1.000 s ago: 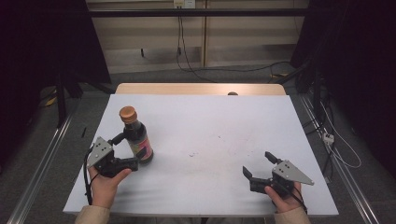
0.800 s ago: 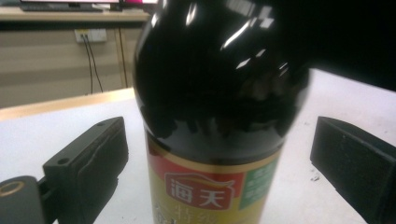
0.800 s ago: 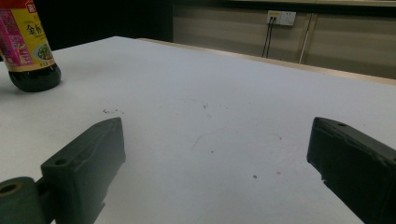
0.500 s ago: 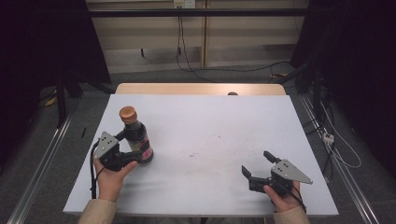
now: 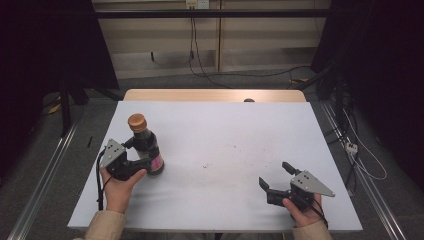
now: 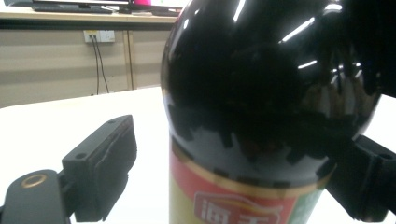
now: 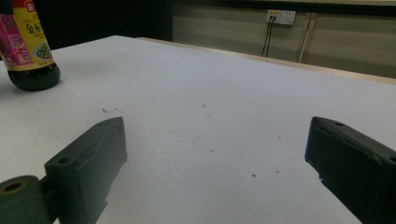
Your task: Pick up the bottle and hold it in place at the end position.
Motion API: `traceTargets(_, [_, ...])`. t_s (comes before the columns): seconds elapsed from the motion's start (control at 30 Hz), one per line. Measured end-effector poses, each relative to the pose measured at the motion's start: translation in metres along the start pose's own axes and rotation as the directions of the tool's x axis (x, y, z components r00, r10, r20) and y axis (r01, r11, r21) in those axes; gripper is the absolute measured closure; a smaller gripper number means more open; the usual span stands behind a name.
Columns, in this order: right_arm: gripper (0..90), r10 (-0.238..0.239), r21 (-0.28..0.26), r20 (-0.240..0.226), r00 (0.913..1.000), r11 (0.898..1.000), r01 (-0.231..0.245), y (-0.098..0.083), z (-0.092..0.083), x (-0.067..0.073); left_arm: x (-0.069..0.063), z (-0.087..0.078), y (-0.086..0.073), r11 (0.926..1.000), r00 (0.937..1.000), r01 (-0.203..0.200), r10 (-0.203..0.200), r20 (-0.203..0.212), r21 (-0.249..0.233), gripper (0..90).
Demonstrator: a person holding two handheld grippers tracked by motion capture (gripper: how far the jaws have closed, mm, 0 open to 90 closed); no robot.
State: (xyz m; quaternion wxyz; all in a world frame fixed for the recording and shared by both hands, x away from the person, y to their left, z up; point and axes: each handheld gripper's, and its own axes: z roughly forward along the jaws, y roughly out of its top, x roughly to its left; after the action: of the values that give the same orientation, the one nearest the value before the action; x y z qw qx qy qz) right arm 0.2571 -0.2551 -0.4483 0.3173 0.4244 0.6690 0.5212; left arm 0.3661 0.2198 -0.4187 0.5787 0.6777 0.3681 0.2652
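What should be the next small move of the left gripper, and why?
Probably close the left gripper fully on the bottle. Its jaws have just been closing with the bottle standing upright between them, but the left gripper view shows a gap beside one pad. The right gripper is open, far away.

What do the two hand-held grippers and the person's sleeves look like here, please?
Both are black, with two blocky black jaws each. The left hand-held gripper and the right hand-held gripper each carry a grey three-cornered plate on top. A black cable trails from the left one. The jaw bases show a brass-ringed hole. The sleeves are beige.
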Motion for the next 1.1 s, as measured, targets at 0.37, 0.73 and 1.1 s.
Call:
traceTargets(0.37, [5.3,-0.005,0.001,-0.005,1.0000,1.000,0.005,0.0005,0.0000,0.0001,-0.0060,0.0012,0.0033,0.9982,0.9982,-0.057,0.057,0.021,0.016,29.5])
traceTargets(0.73, [6.1,0.004,0.002,-0.013,0.9999,1.000,-0.004,0.0008,0.0001,-0.0005,-0.0063,0.0010,0.0034,0.9985,0.9985,-0.052,0.052,0.018,0.016,30.2])
traceTargets(1.1, [6.2,0.004,0.001,-0.012,0.9999,1.000,-0.004,0.0011,-0.0002,-0.0018,-0.0077,0.0007,0.0089,0.9969,0.9983,-0.057,0.057,0.011,0.053,31.4])
